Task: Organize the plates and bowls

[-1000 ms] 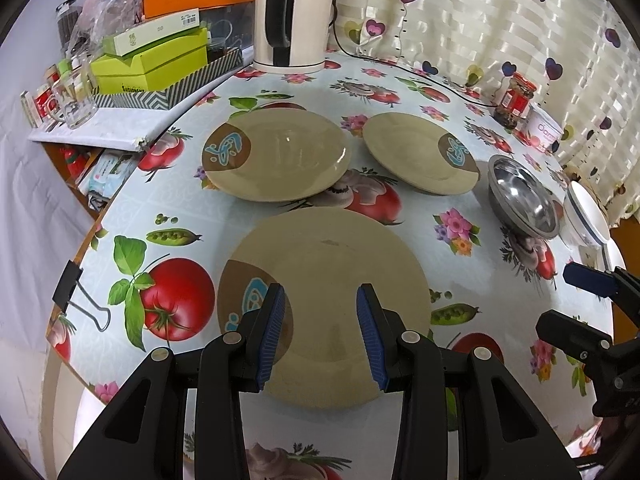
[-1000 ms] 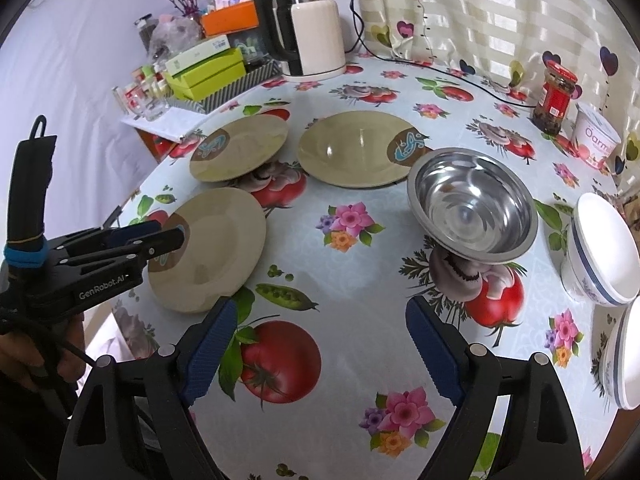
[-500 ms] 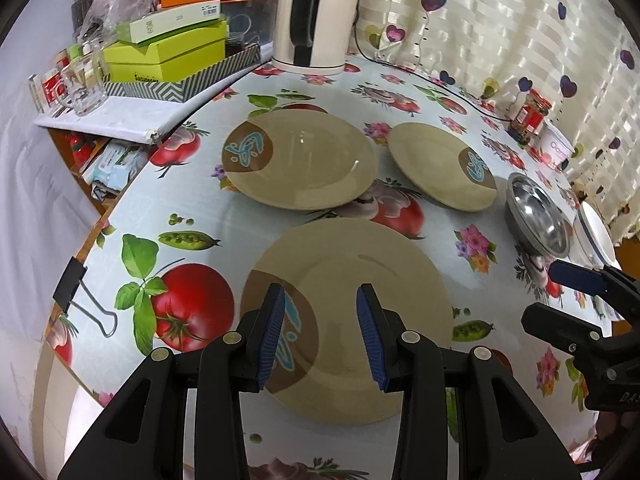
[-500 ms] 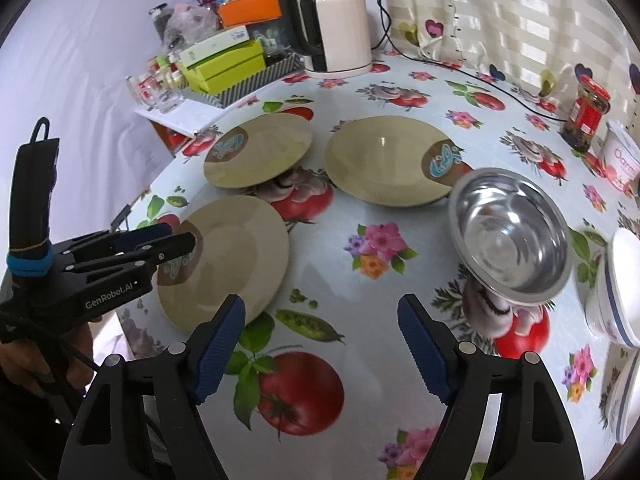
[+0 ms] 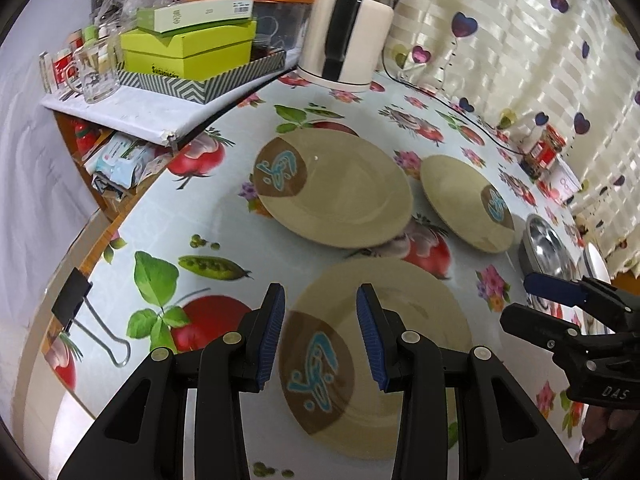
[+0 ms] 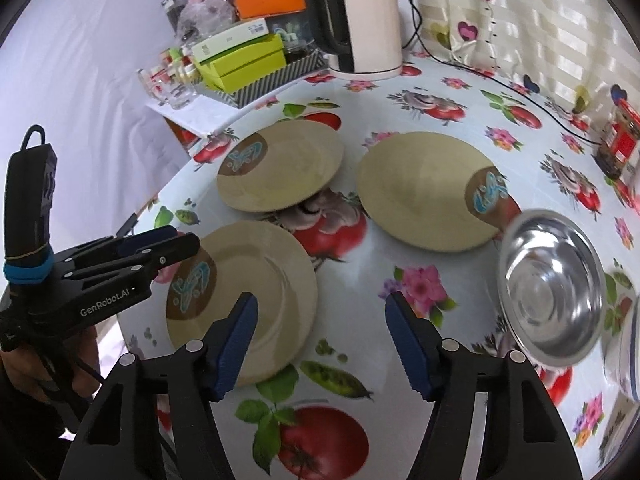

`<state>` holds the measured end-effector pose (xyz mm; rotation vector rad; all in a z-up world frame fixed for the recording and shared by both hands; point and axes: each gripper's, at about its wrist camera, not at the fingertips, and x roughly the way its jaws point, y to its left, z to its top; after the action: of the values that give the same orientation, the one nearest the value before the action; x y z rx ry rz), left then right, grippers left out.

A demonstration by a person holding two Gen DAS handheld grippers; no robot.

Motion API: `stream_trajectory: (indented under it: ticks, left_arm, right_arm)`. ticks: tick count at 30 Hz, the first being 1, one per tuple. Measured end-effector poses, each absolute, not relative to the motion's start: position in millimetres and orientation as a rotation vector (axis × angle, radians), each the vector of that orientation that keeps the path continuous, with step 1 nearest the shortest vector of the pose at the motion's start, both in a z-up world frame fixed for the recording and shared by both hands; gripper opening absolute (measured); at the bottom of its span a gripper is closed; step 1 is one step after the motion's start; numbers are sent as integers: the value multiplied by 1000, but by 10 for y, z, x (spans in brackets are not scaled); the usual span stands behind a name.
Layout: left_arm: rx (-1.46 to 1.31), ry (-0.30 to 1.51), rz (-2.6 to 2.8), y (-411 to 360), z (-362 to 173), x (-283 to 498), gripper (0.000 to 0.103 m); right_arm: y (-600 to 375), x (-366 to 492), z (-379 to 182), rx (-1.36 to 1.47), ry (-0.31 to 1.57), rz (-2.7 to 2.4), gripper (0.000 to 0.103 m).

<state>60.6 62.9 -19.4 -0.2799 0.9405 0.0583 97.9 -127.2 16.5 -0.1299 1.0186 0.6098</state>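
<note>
Both grippers have slid leftward over the desk (image 6: 472,92) since the earlier frames, so the near plate (image 5: 384,356) now sits under and ahead of the left gripper (image 5: 320,332) instead of squarely between its tips, and the right gripper (image 6: 320,336) has come across from the steel bowl (image 6: 552,284) toward that same plate. The right fingers (image 6: 236,336) have just been closing from wide to a middling gap, with nothing between them; the plate's right rim lies just beyond the left-hand tip. The left fingers (image 5: 272,332) stand at a narrow gap, also empty, hovering above the plate's patterned patch.

Two more plates lie farther ahead: the middle plate (image 5: 332,188) straight beyond the left fingers, the far plate (image 5: 468,204) off to their right, with the bowl and a white bowl (image 6: 628,352) beyond the right fingers' outer side.

The step in hand looks like picking up the near plate to stack it. Since it lies flat, a good grasp probably means dropping one finger low at the rim, working it under the edge, and pinching the rim from above and below. The other gripper could steady the opposite side so the plate does not skate on the slick cloth.
</note>
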Motion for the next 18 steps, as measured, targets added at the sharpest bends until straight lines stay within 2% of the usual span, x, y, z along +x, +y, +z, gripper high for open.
stream_trajectory:
  ticks: [4,15,18]
  left_arm:
    - [-307,938,66,732,-209,678,39]
    - [-345,965,95,941,-326,909,39]
    - [-370,966,94,1014,-356,983,39]
  right_arm:
    - [-1172,1093,163,-136,1019,621,56]
    - [-971,1478,140,-119,1025,632,53]
    - [-900,1614,121,-118,1031,636,49]
